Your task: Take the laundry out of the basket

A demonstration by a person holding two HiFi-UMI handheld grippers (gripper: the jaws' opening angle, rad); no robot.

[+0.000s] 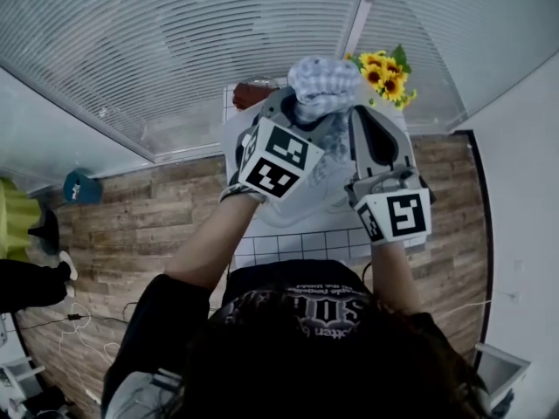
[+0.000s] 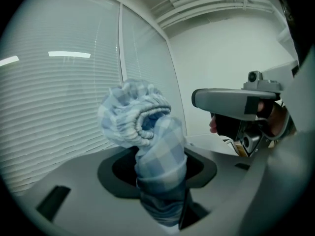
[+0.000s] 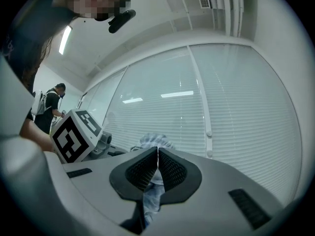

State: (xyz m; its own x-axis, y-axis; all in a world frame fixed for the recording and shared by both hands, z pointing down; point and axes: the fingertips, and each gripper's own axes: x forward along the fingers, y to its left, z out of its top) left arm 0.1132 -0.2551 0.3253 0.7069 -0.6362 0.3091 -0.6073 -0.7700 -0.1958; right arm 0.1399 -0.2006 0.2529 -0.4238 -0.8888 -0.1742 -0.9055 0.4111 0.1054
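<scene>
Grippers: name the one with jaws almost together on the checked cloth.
The right gripper: it pinches a thin fold of the checked cloth; the left gripper stands wider round a thick bunch.

Everything is lit softly and evenly; little shadow is cast. Lamp reflections (image 2: pixel 69 54) are seen on the window blinds (image 1: pixel 175 51). Both gripper views are bent by fisheye and darkened at the corners; the nearest cloth (image 2: pixel 160 181) is blurred.

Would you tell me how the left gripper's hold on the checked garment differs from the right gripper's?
The left gripper holds a thick bunch of the checked garment, jaws apart; the right gripper pinches a thin fold, jaws nearly meeting. The left gripper's marker cube sits tilted; the right gripper's nearly square. Both grip the same garment.
</scene>
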